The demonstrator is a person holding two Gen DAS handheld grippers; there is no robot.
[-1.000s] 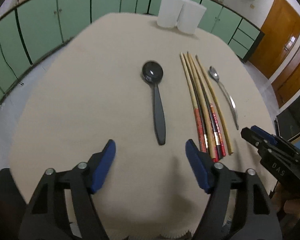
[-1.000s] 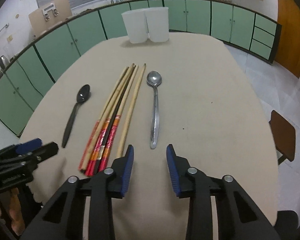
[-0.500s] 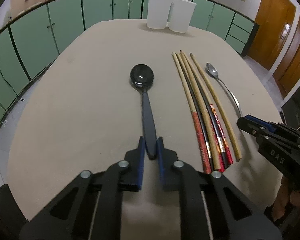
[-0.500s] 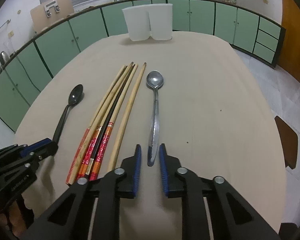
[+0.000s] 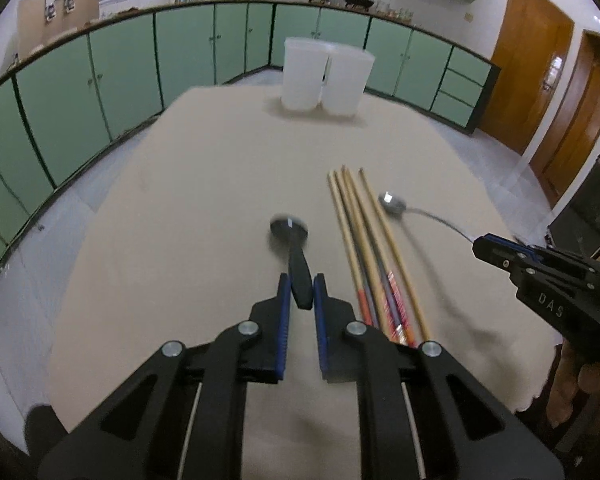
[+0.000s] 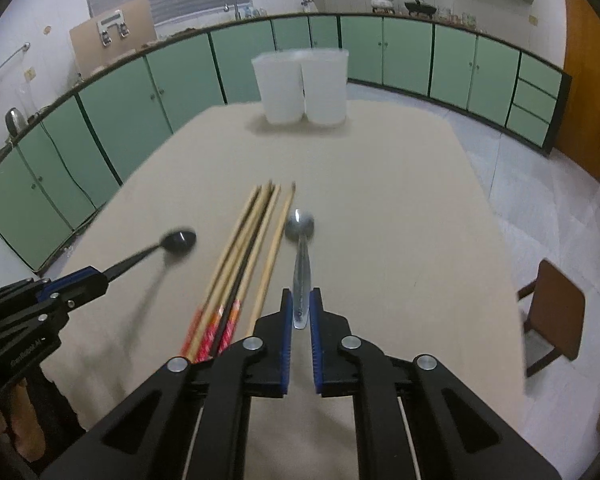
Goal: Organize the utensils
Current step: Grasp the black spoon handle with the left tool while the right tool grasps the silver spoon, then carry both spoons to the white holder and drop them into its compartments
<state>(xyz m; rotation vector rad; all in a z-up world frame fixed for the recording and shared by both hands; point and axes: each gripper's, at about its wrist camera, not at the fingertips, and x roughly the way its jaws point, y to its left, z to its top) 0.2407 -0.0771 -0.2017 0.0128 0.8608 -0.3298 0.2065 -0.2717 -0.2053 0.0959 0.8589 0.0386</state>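
Left wrist view — left tongs (image 5: 300,292) clamp one black spoon (image 5: 294,248); right tongs (image 6: 300,308) clamp one metal spoon (image 6: 301,260).

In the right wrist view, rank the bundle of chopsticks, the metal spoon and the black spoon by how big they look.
1. Bundle of chopsticks, the longest and widest.
2. Metal spoon.
3. Black spoon.
The spoons are unsure: both are held lifted, partly hidden and blurred.

Black gripper (image 5: 299,294) frames, blue pads, silver screws.

wrist views, angled down, sharing table (image 5: 220,152)
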